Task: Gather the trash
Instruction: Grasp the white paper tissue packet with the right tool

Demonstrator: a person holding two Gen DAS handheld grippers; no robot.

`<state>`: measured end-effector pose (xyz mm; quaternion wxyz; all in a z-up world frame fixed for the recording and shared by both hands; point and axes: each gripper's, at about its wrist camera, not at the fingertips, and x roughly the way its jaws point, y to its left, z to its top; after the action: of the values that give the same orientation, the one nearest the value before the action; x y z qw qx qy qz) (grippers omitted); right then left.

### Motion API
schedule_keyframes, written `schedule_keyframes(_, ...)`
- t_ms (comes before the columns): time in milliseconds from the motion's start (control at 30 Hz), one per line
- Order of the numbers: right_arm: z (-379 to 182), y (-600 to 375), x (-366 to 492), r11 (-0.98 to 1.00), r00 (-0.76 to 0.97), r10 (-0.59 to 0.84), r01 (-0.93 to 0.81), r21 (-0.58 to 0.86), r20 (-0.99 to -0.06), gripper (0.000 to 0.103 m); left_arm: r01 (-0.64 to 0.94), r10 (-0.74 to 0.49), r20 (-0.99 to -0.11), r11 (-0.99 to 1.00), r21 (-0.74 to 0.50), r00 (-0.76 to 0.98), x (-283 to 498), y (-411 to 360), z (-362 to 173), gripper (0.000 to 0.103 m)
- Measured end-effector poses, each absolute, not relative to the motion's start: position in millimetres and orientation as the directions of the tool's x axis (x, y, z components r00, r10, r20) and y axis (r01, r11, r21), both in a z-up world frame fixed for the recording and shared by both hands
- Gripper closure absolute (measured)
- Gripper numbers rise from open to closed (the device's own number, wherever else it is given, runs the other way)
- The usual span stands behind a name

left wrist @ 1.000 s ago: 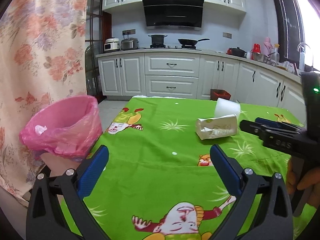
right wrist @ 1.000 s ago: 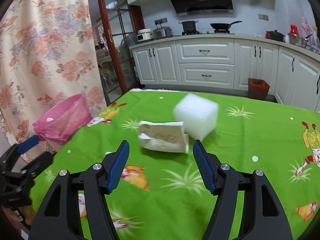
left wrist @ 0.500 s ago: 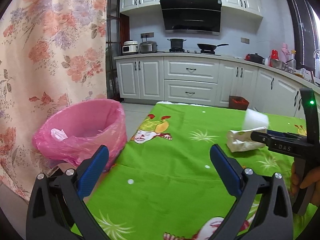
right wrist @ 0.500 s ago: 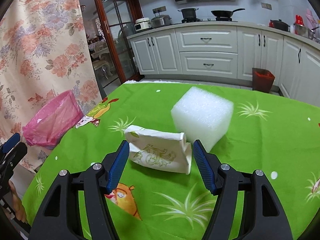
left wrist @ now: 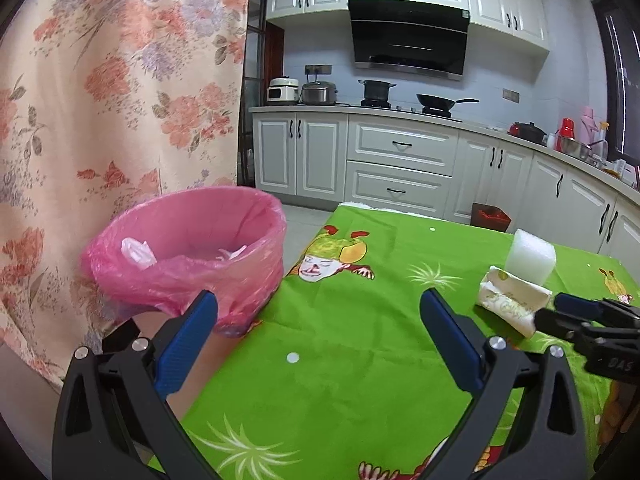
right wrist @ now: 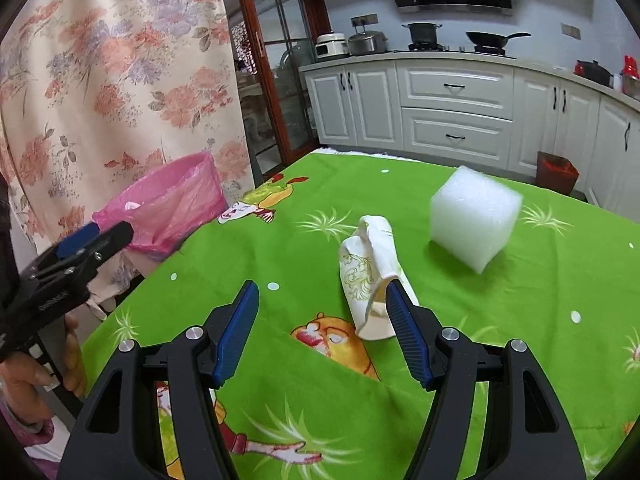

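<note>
A crumpled white paper wrapper with gold print (right wrist: 370, 276) lies on the green tablecloth (right wrist: 304, 240). A white foam block (right wrist: 474, 218) stands just behind it. My right gripper (right wrist: 322, 304) is open, its right finger touching the wrapper's near end. In the left wrist view the wrapper (left wrist: 510, 304) and the foam block (left wrist: 530, 256) show at the right. My left gripper (left wrist: 318, 328) is open and empty over the table's left edge. A bin lined with a pink bag (left wrist: 188, 256) stands to its left, some white trash inside.
A floral curtain (left wrist: 100, 100) hangs behind the bin (right wrist: 168, 204). White kitchen cabinets (left wrist: 400, 168) run along the far wall, with a small red bin (left wrist: 490, 216) on the floor. The tablecloth has a raised fold (right wrist: 360, 372) near my right gripper.
My right gripper has moved forward and swung left, so the wrapper now lies against its right finger. My left gripper has turned left toward the pink bin, which looks closer.
</note>
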<state>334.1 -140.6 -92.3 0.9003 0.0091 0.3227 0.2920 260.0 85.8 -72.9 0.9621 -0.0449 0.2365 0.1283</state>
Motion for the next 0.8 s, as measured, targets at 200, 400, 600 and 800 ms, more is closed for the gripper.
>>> schedule_keyframes(200,-97,-158,341,0.863,0.649,0.482,-0.468,0.19,-0.588,0.04,-0.249,0.21,-0.466,0.968,-0.024,0.859,262,79,-73,0.005)
schedule_keyframes(400,-116,-144,373,0.857,0.597,0.47,-0.484,0.175,-0.65,0.039,-0.236,0.207,-0.465,0.972,-0.003,0.861,264,69,-75,0.005)
schedule_keyframes(600,-117,-123,394,0.849,0.587,0.461,-0.51,0.138,-0.666,0.039,-0.257,0.223,-0.483,0.966,-0.005,0.847,271,76,-81,0.005)
schedule_keyframes(800,-124,-112,408,0.853,0.555,0.433,-0.506,0.125,-0.71,0.045,-0.266,0.228,-0.493,0.964,-0.008,0.84,281,82,-83,0.005)
